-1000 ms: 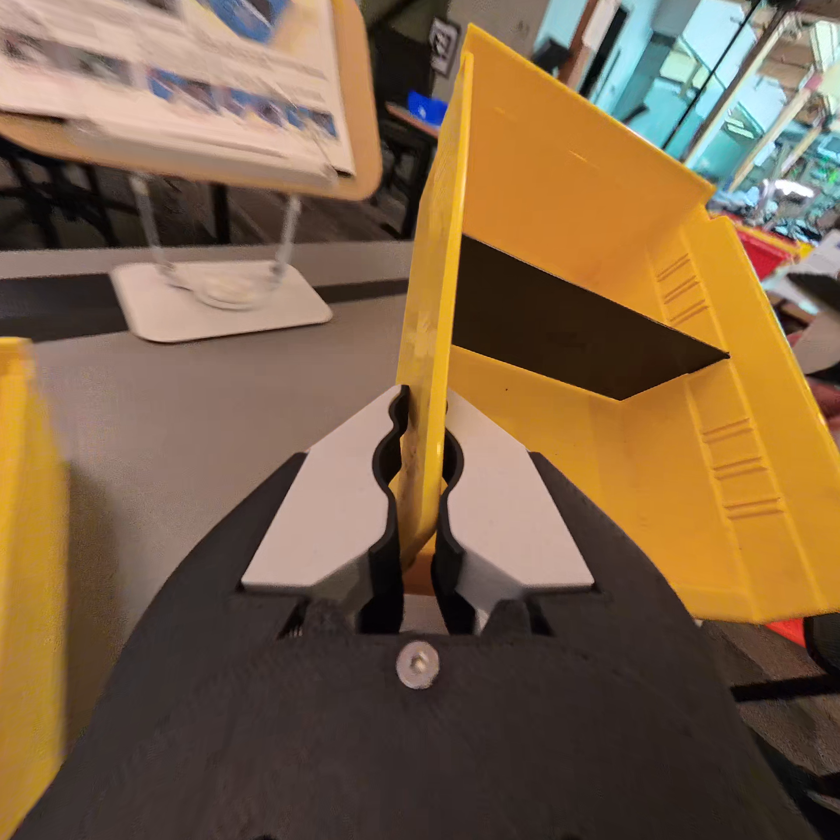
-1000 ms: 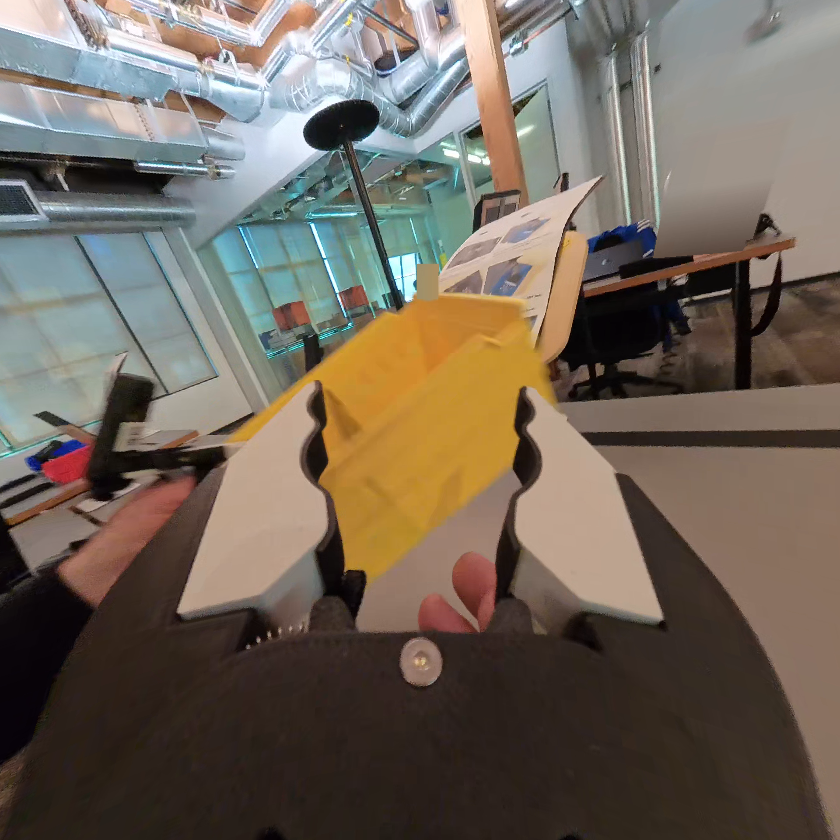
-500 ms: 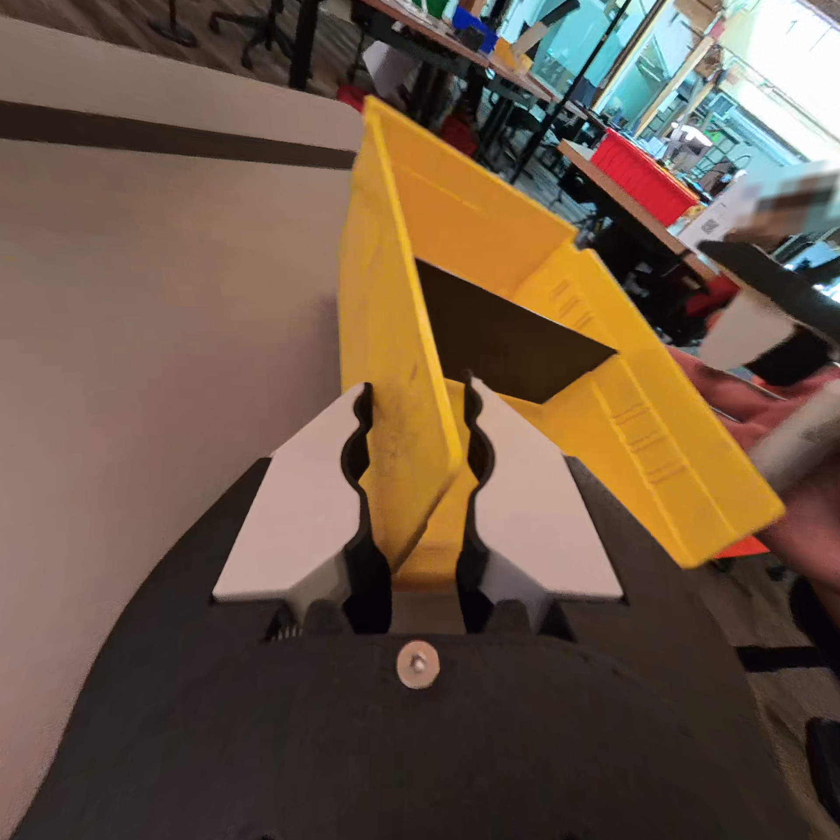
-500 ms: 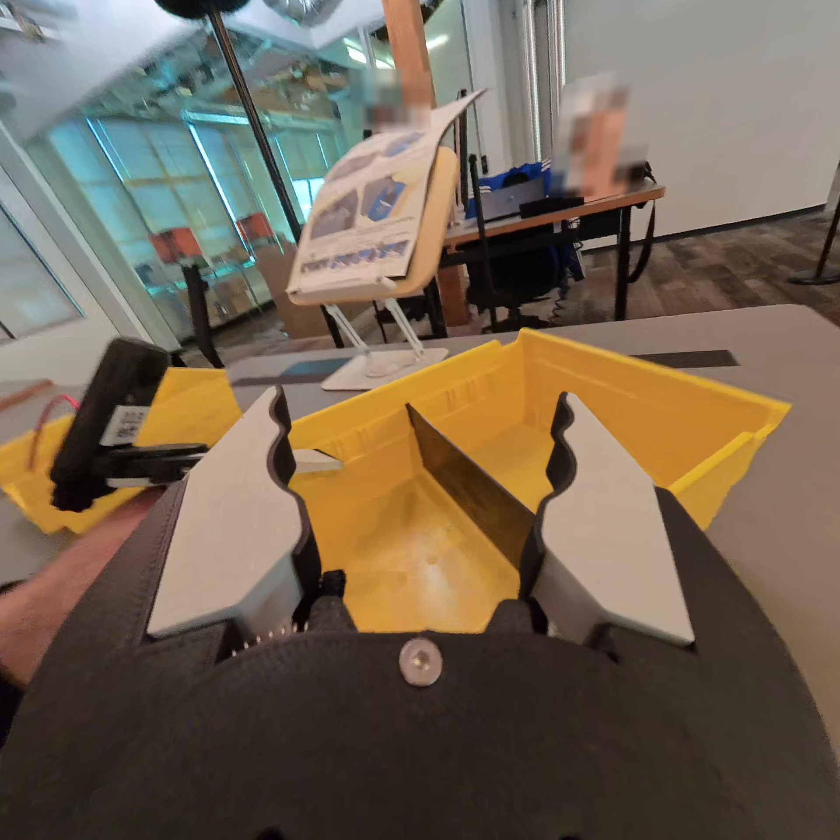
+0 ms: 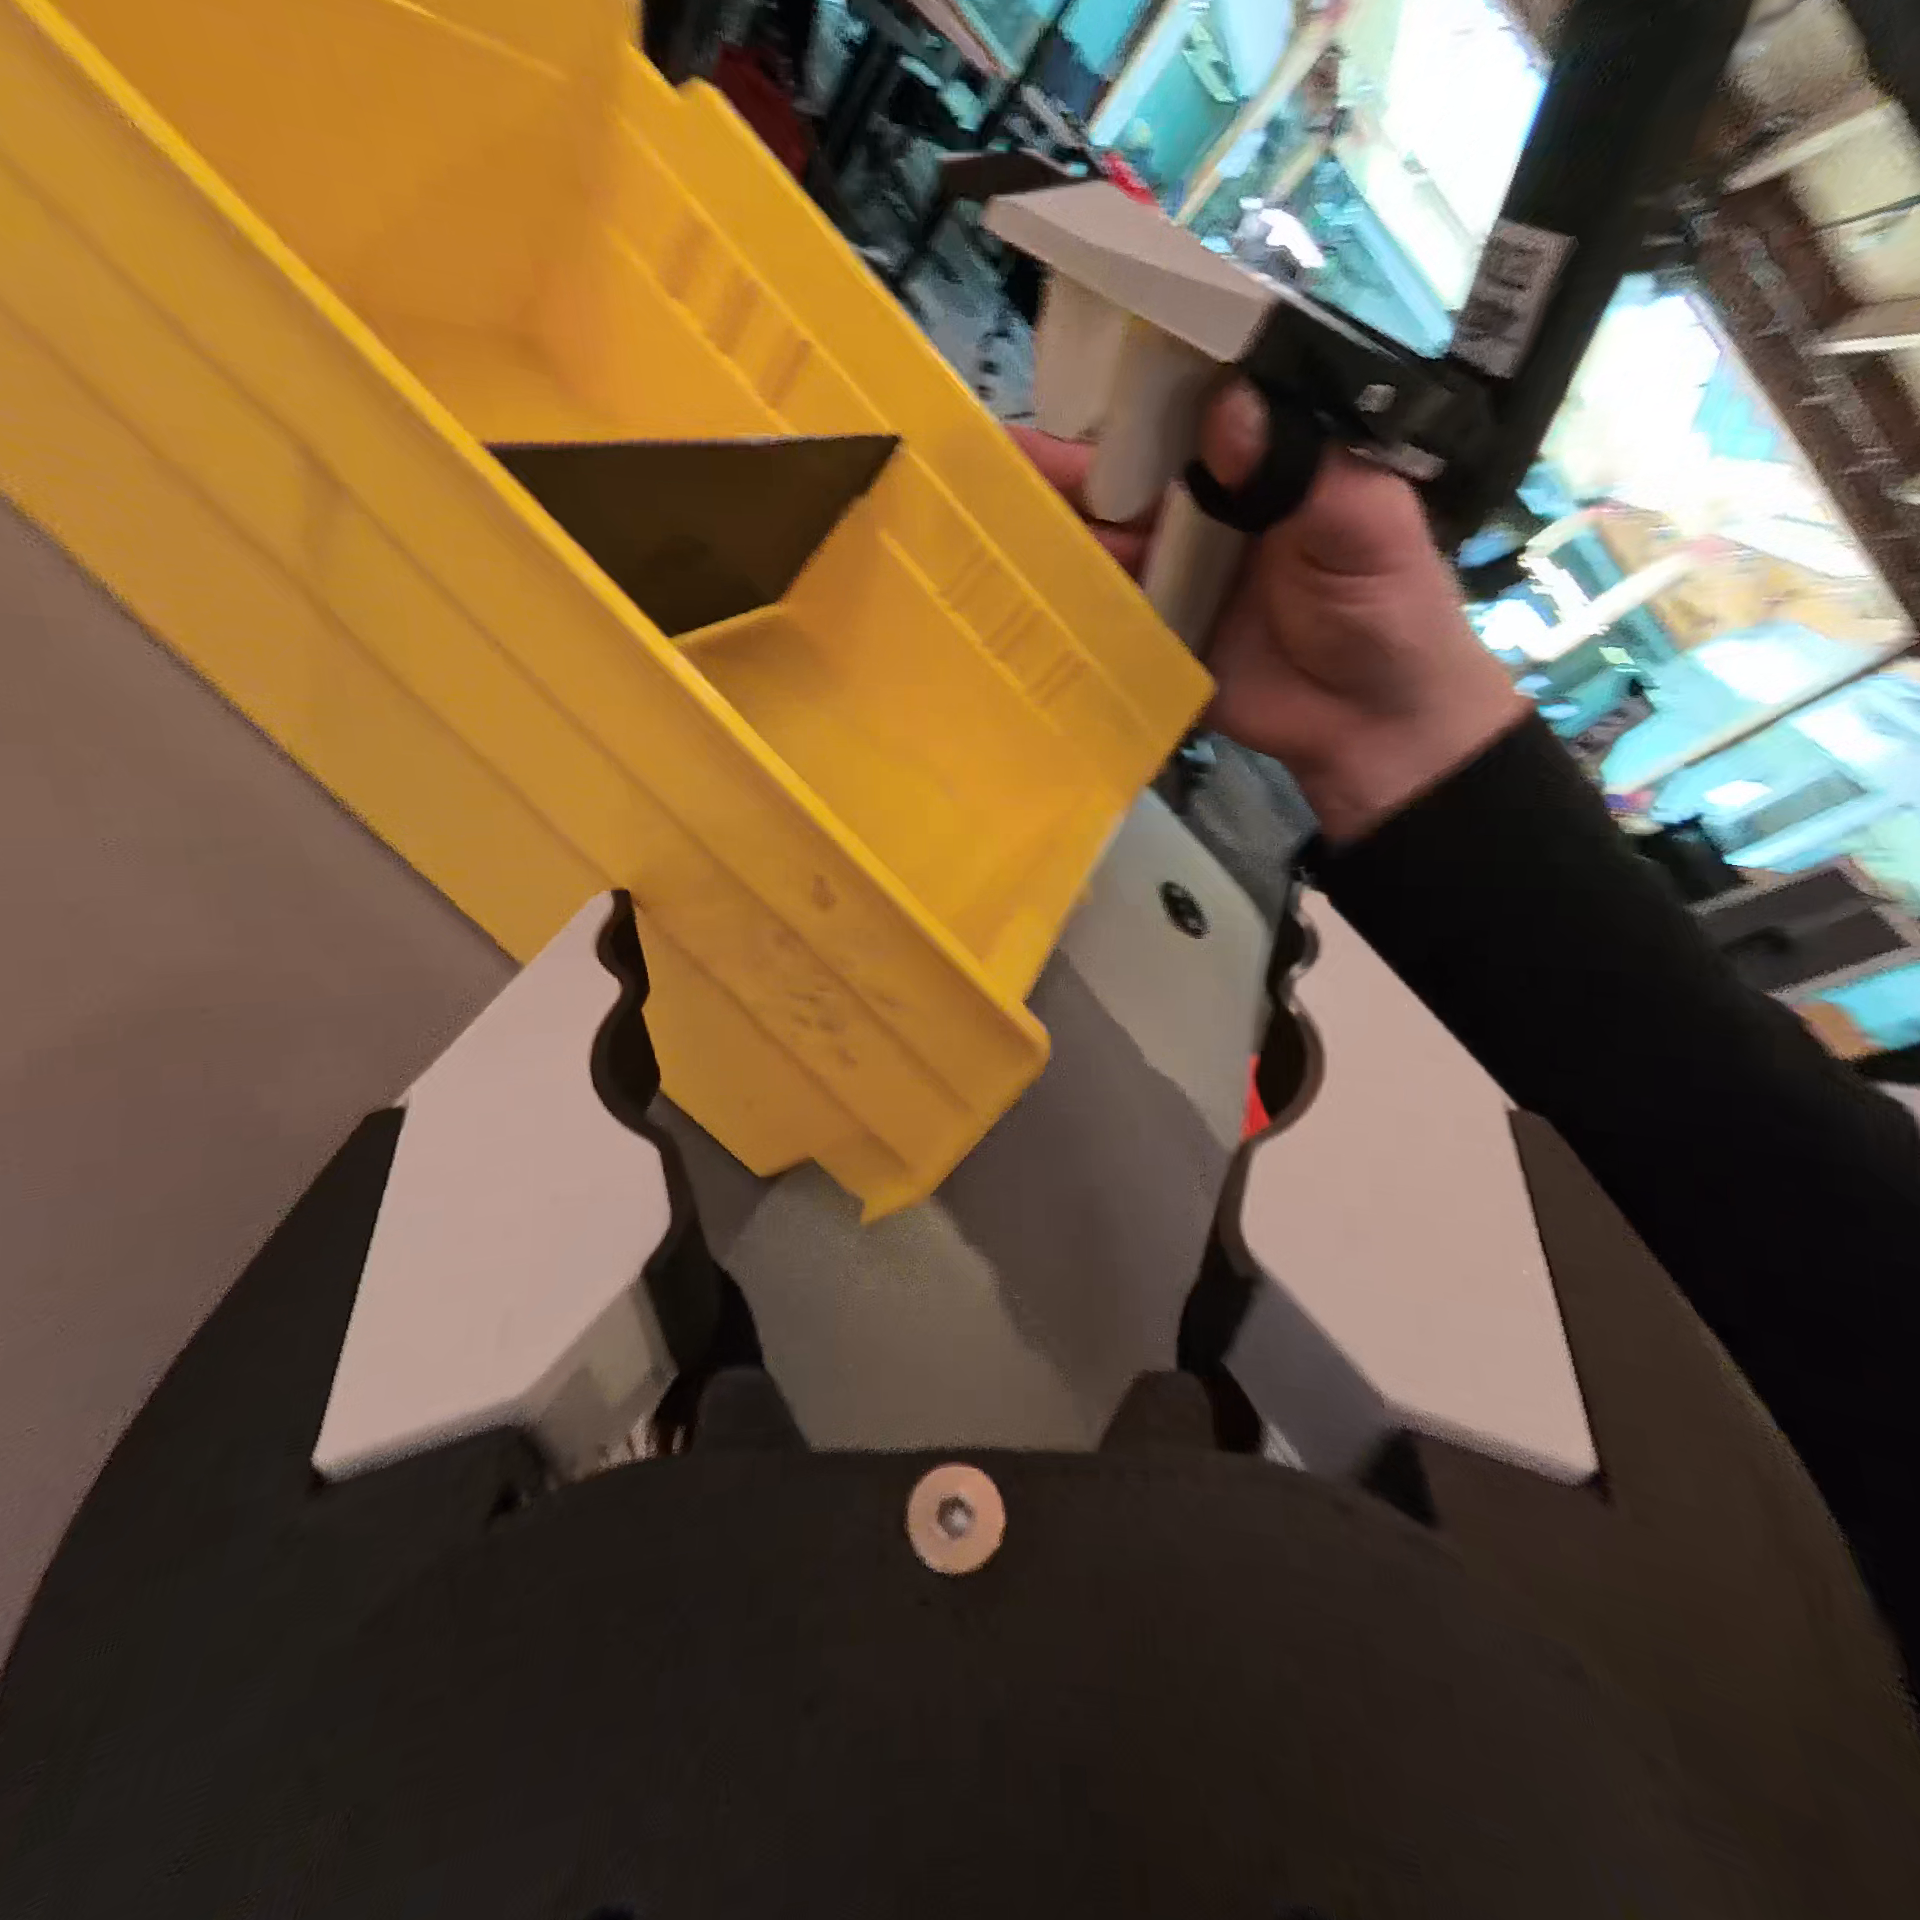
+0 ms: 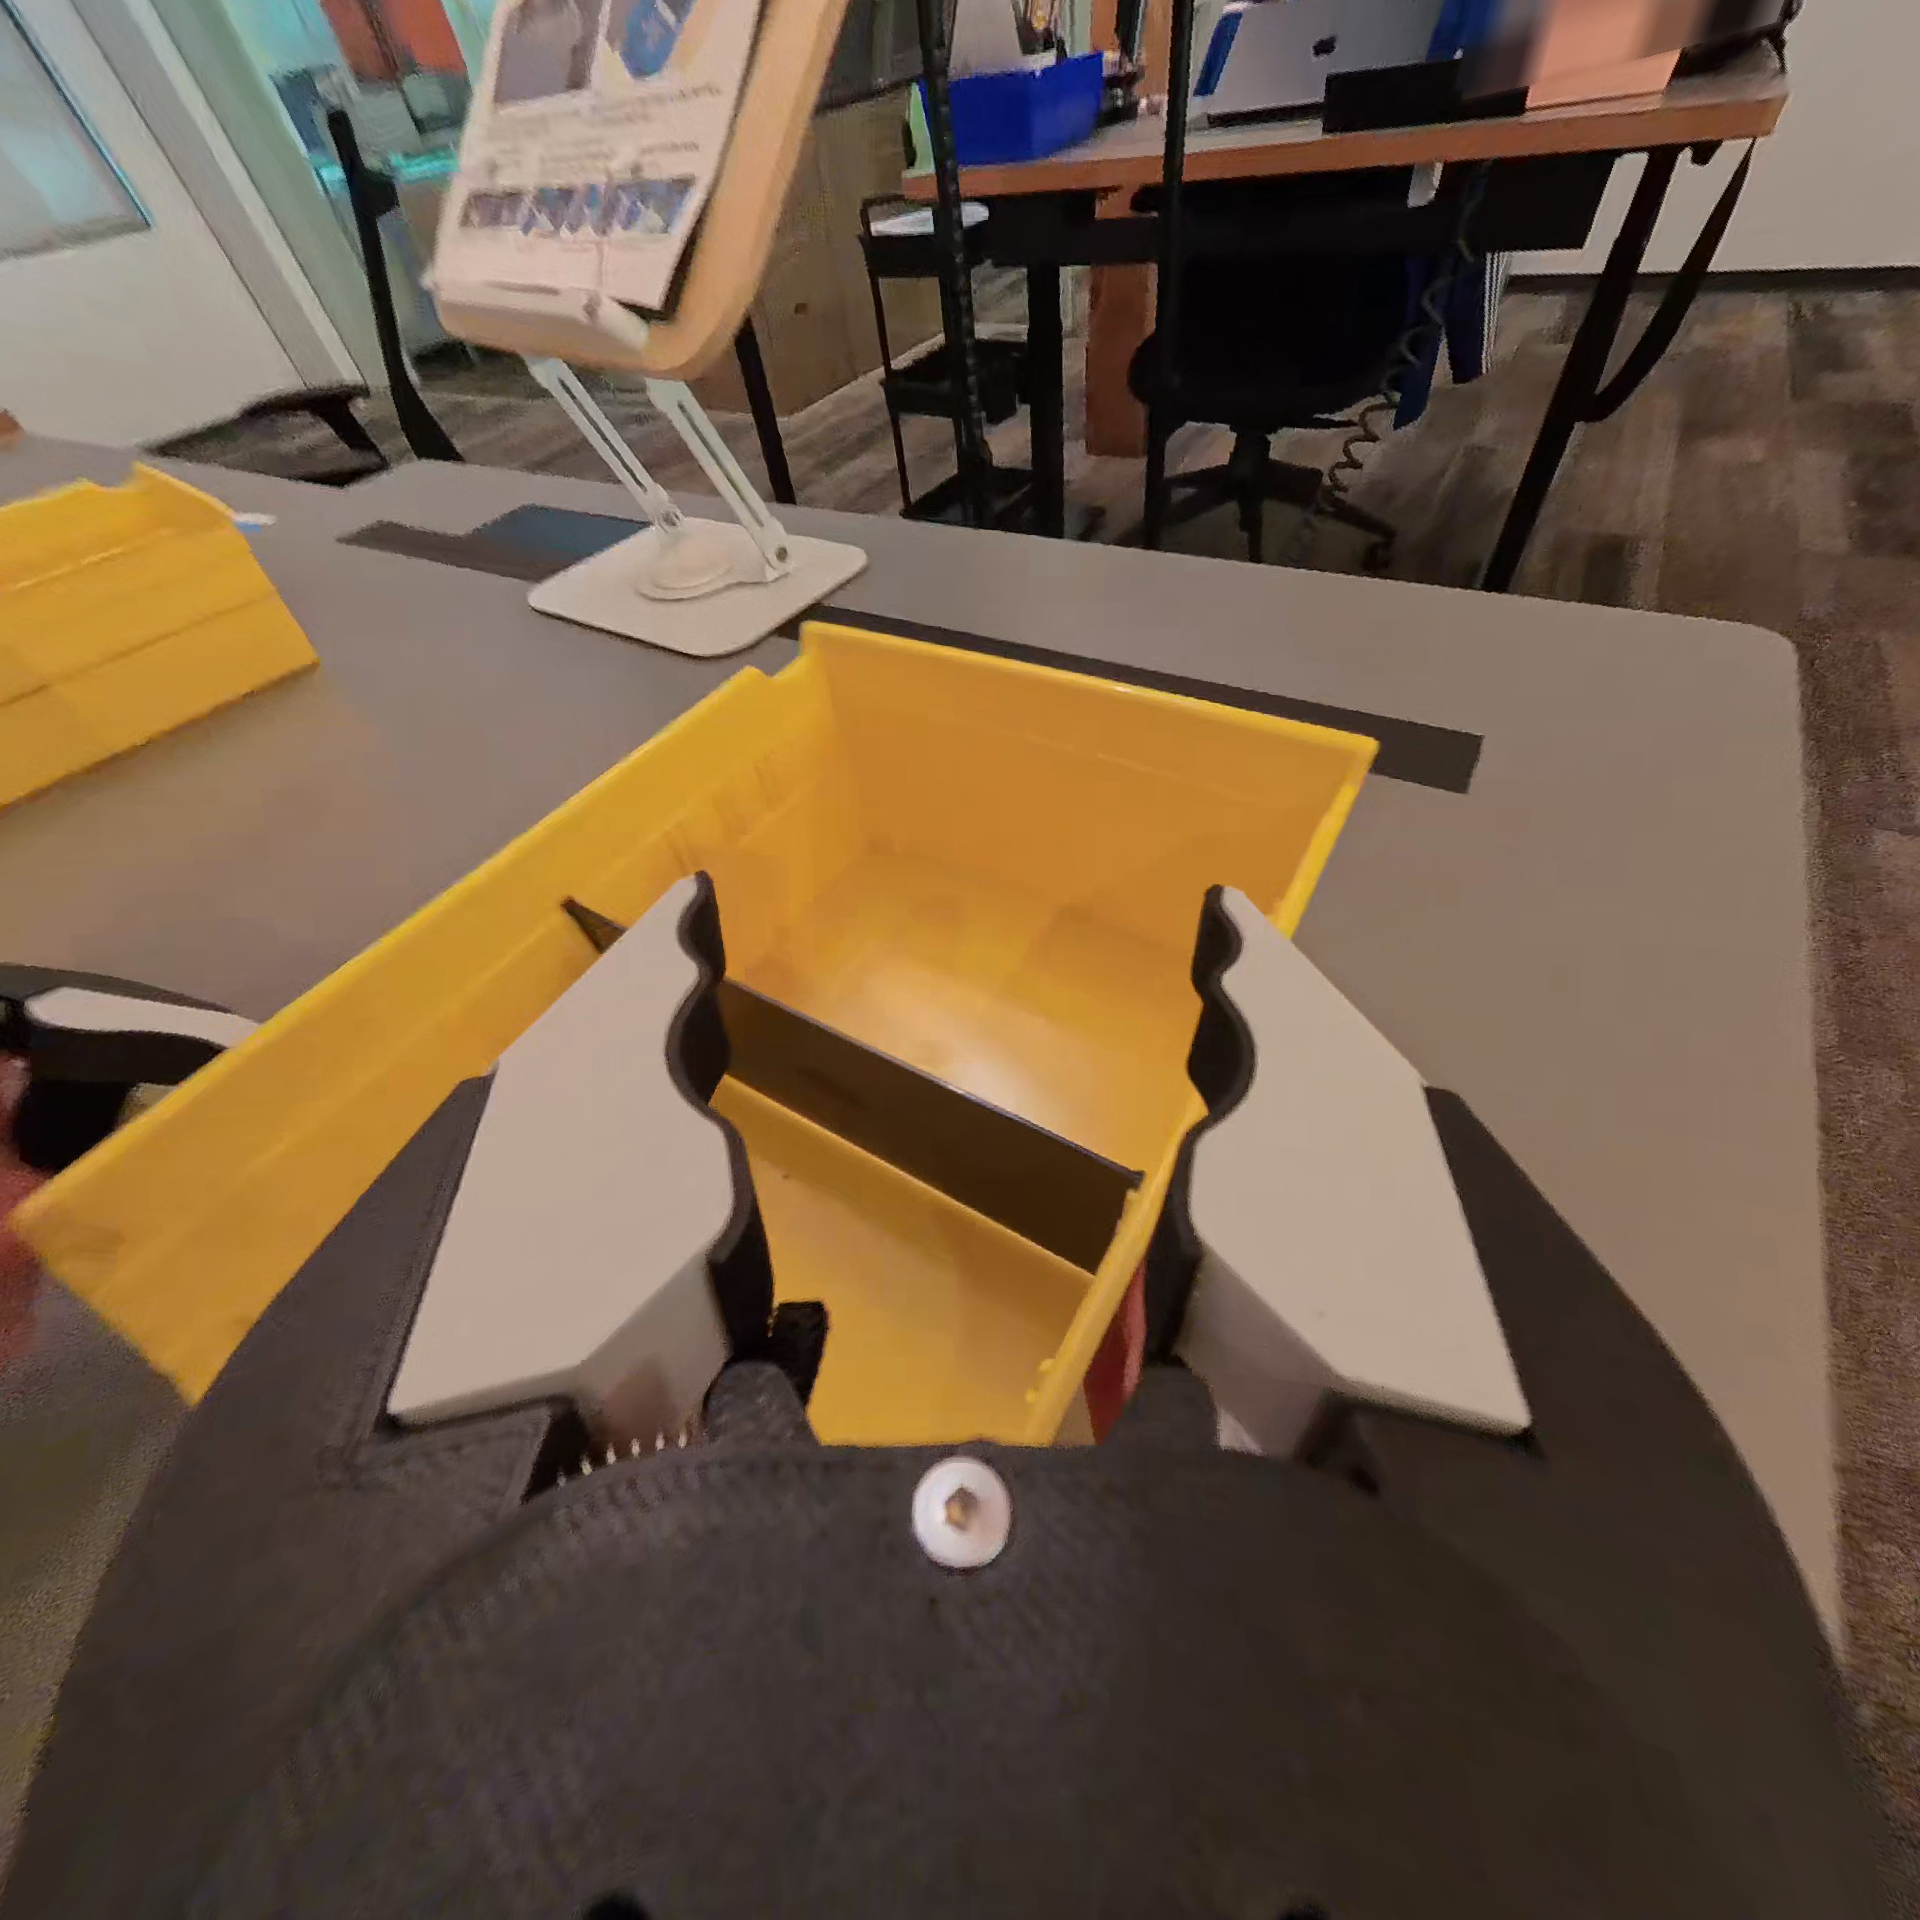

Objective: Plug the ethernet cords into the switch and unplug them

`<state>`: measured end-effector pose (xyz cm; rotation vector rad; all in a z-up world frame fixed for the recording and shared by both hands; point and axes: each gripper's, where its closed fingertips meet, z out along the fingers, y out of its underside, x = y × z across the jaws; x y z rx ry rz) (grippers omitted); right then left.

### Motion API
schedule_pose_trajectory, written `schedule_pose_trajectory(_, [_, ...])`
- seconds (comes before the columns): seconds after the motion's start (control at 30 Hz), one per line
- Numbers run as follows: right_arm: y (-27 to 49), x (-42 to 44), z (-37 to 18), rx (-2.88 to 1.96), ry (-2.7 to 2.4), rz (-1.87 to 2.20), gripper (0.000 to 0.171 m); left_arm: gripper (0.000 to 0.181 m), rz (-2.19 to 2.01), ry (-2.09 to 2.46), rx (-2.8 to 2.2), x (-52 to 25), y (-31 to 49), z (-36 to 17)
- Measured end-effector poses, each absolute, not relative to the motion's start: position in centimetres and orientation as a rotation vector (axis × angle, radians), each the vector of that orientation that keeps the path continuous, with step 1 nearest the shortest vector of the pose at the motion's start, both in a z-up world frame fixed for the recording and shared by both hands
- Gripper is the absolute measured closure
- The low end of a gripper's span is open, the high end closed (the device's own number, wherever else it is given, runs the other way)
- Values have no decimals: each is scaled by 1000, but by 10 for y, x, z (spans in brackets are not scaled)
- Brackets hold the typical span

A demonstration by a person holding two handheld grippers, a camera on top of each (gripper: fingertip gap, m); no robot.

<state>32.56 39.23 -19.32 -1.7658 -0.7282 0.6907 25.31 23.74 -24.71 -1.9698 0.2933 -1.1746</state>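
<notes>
No ethernet cord or switch shows in either view. A yellow plastic bin (image 6: 1091,748) with a black divider (image 6: 935,1122) rests on the grey table (image 6: 1558,935). My right gripper (image 6: 958,904) is open and empty, hovering over the bin's near end. In the left wrist view the bin (image 5: 623,727) and its divider (image 5: 707,520) run away to the upper left. My left gripper (image 5: 951,1039) is open wide, with the bin's near corner between its fingers, untouched by either. The right gripper (image 5: 1132,343), held by a hand (image 5: 1340,644), shows beyond the bin.
A second yellow bin (image 6: 125,644) stands on the table at far left. A document stand (image 6: 707,582) holding a printed sheet stands at the table's back edge. A black tape strip (image 6: 1423,758) runs behind the bin. Desks and chairs stand beyond the table.
My left gripper has opened and let go of the bin's wall. The bin went from tilted in the air to flat on the table. My right gripper came down over it.
</notes>
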Motion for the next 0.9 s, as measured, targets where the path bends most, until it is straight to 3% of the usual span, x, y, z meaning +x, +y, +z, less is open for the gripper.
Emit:
schedule_pose_trajectory(0.13, [398,348,-173,-1707,-786,445,88,76,-1458,340,-1772,225,203,-204])
schedule_pose_trajectory(0.23, [360,335,-119,-1491,-910,148,86,82,-1227,372,-1660,134,171,-163])
schedule_pose_trajectory(0.33, [298,276,-91,-1421,-1046,229,93,88,-780,274,-1678,-10,157,-136])
schedule_pose_trajectory(0.43, [246,210,-97,-1391,-1171,367,96,90,-253,107,-1720,-192,132,-113])
schedule_pose_trajectory(0.5, [224,171,-112,-1347,-1252,375,96,88,171,5,-1809,-317,101,-120])
schedule_pose_trajectory(0.57, [204,133,-127,-1299,-1304,426,94,96,269,-101,-1906,-400,72,-145])
schedule_pose_trajectory(0.6, [193,116,-137,-1297,-1335,473,95,91,230,-188,-1939,-429,64,-162])
schedule_pose_trajectory(0.67, [178,89,-154,-1317,-1380,524,92,100,56,-265,-1933,-453,61,-187])
schedule_pose_trajectory(0.73, [163,70,-161,-1311,-1400,586,94,96,2,-276,-1975,-464,66,-215])
schedule_pose_trajectory(0.83, [148,53,-165,-1314,-1407,658,98,120,-64,-285,-2047,-469,72,-247])
schedule_pose_trajectory(0.9, [141,46,-167,-1301,-1418,671,103,145,-174,-270,-2079,-458,79,-264])
